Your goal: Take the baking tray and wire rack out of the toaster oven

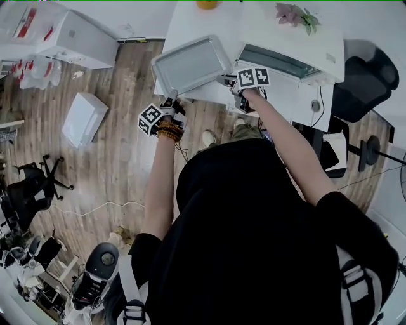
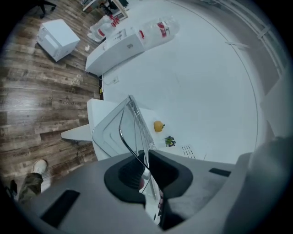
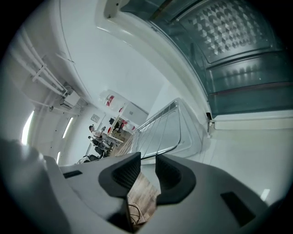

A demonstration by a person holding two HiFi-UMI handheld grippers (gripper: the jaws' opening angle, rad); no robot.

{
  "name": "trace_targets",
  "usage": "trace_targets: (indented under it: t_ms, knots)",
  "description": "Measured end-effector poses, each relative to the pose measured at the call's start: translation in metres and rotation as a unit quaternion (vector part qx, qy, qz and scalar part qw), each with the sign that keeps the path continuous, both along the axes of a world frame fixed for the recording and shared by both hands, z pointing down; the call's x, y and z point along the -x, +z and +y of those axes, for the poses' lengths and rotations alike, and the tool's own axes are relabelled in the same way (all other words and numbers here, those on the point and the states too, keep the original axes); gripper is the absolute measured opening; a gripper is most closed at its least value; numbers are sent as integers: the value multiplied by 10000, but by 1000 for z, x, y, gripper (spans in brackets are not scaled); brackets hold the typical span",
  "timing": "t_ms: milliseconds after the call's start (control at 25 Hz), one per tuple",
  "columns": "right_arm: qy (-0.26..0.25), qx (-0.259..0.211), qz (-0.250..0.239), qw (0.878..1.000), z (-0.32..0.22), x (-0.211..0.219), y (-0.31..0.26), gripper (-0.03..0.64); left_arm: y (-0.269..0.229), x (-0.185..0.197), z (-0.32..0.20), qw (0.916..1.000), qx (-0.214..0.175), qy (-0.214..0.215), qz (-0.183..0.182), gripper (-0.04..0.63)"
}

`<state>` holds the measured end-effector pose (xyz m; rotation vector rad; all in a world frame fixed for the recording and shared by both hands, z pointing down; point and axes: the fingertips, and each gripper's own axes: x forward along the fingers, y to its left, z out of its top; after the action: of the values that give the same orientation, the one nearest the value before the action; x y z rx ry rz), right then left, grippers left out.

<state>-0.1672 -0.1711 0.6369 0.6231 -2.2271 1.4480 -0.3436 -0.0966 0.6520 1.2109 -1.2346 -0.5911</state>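
Note:
The baking tray [image 1: 190, 63] with the wire rack lying in it rests on the white table [image 1: 190, 19], left of the toaster oven [image 1: 292, 57], whose door hangs open. My left gripper [image 1: 171, 99] is shut on the tray's near-left edge. In the left gripper view, the tray rim [image 2: 107, 132] and a rack wire [image 2: 132, 114] run between the closed jaws of the left gripper [image 2: 143, 157]. My right gripper [image 1: 227, 81] is at the tray's right corner. In the right gripper view, the right gripper [image 3: 147, 167] stands open, with the tray [image 3: 183, 132] and rack [image 3: 158, 128] just beyond its tips and the oven [image 3: 238, 59] above.
An orange object [image 1: 207, 4] and a small plant [image 1: 295, 16] sit at the back of the table. White boxes [image 1: 82, 117] lie on the wooden floor to the left. A black chair [image 1: 365, 82] stands right of the oven.

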Motion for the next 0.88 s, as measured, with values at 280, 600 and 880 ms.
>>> trace_targets:
  t_ms: [280,600,880]
  knots:
    - [391,292,371,9981,-11,-9,25,126,14,-9,-10,9989,215,391,-174,41]
    - [593,108,793,9950,-18,-16,37,167,25,-30,-4,9944,280,1019,99,240]
    - [501,-116,951,9941,-16,-20,35,238,44,-37,11,9889,806,1243,78,261]
